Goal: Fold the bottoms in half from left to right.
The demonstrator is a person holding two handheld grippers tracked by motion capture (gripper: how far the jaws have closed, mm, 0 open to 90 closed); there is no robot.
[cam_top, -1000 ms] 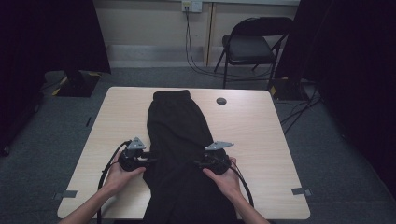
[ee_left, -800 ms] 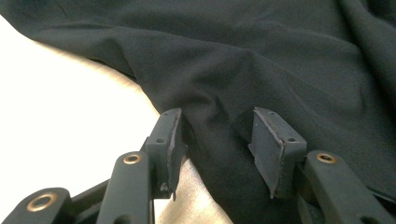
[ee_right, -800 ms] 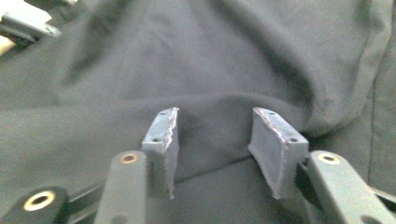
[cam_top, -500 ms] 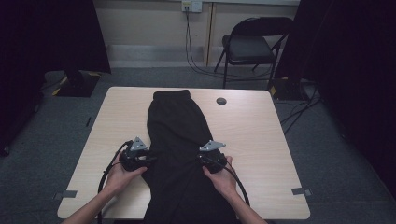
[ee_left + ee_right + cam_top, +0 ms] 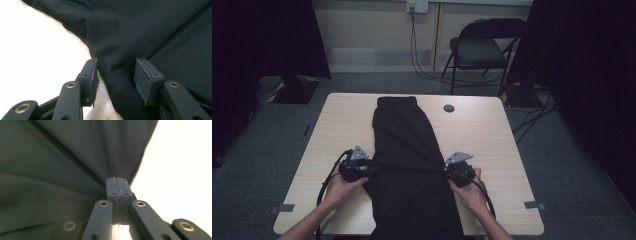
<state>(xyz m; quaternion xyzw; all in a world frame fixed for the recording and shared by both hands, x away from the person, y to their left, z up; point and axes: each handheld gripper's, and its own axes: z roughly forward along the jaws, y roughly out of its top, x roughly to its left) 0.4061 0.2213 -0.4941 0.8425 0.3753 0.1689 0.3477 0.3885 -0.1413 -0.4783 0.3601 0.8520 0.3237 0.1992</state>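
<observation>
A long black garment lies lengthwise down the middle of the surface, its near end hanging over the 6 o'clock edge. The right gripper pinches its 3 o'clock edge, jaws clamped tight. The left gripper stands wide, jaws astride the 9 o'clock edge.

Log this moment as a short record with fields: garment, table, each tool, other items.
garment: long black fabric garment lying lengthwise on the table, near end hanging over the near edge
table: light wooden rectangular table
left tool: left tool open, jaws either side of the garment's edge
right tool: right tool shut on the garment's other edge, fabric bunched at the pads
other items: small dark round disc on the table; black folding chair beyond
</observation>
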